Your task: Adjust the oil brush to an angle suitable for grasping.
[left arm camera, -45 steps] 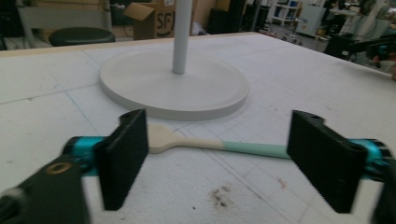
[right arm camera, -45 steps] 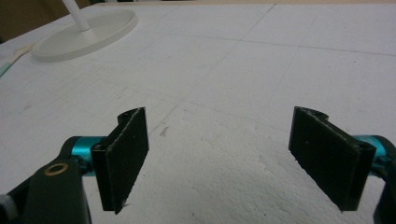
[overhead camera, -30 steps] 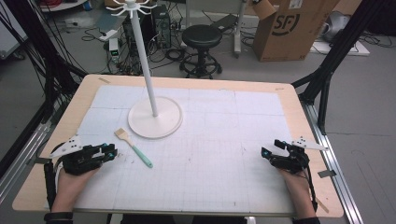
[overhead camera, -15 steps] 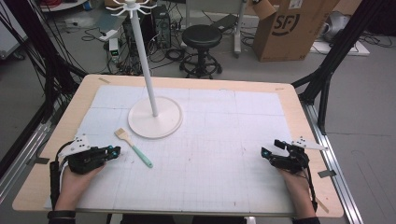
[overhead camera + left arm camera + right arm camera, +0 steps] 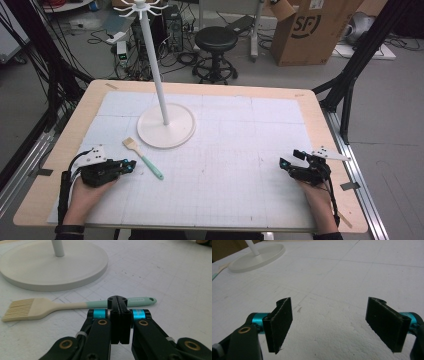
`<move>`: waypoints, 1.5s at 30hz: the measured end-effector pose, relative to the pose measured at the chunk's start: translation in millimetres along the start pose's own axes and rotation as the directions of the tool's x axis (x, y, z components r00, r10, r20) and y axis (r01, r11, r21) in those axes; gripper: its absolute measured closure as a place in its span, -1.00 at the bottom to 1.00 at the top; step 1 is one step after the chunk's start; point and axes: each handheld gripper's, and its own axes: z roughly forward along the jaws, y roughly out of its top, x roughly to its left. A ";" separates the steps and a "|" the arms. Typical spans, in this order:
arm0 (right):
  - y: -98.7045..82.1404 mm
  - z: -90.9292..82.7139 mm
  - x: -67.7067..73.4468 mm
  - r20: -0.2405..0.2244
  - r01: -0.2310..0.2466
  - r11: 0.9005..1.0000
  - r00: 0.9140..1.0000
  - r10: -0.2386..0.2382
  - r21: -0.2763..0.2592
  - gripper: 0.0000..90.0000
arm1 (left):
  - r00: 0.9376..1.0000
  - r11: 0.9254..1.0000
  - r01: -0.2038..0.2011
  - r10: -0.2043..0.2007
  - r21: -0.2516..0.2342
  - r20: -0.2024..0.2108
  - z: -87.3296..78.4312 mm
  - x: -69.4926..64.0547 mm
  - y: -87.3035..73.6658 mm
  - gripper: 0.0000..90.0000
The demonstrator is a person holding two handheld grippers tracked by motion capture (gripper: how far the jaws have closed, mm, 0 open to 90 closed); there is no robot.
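We are keeping our left gripper pinched tight on nothing, pointing at the brush, maybe to grab it; our right gripper is sitting wide open

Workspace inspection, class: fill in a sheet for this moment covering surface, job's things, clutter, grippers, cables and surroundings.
Surface: table with white gridded mat, wooden border.
Job's things: brush lying flat; white stand upright behind it.
Clutter: nothing seen.
Grippers: left gripper shut, empty, tips near the brush handle; right gripper open, empty.
Cables: one trails from each gripper; more tangled on the floor.
Surroundings: black stool, cardboard box, dark frame struts.
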 end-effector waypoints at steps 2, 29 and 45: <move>0.0 0.0 -0.2 -0.001 -0.001 1.000 1.000 0.001 0.000 -0.53 | 1.000 1.000 -0.004 0.004 0.009 0.001 0.9 -0.4 0.5 0.99; 0.1 0.5 0.1 -0.001 0.000 1.000 1.000 0.000 0.003 -0.53 | 0.990 0.970 -0.125 0.110 0.210 0.085 58.4 -18.9 23.8 0.99; 0.2 0.5 -0.3 0.001 -0.008 1.000 1.000 0.008 0.007 -0.50 | 0.989 0.961 -0.137 0.121 0.240 0.080 82.0 -19.3 38.8 0.99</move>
